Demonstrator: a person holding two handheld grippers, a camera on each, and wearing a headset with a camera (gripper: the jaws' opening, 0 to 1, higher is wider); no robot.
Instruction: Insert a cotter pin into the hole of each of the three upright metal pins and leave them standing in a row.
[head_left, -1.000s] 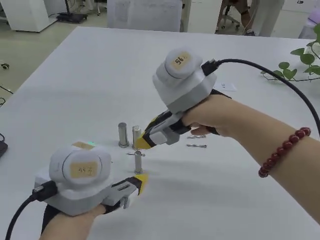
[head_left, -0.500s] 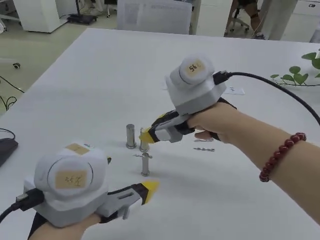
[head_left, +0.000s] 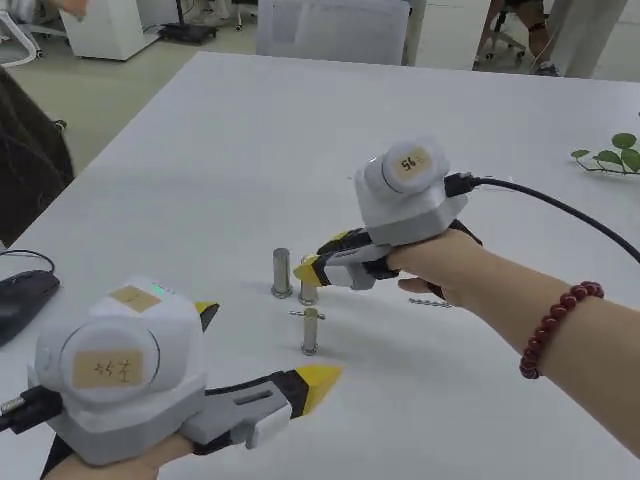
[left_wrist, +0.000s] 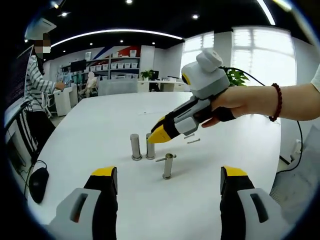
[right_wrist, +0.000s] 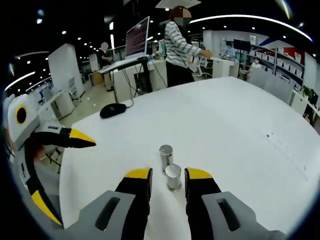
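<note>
Three metal pins are stood upright, close together on the white counter. The nearest pin is crossed by a cotter pin. The middle pin is bracketed by the right claw, which is narrowly parted (contact cannot be told). The left claw is held wide, short of the pins.

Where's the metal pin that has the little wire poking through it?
In the head view, that pin stands nearest the person, just in front of the other two pins and the right gripper.
</note>
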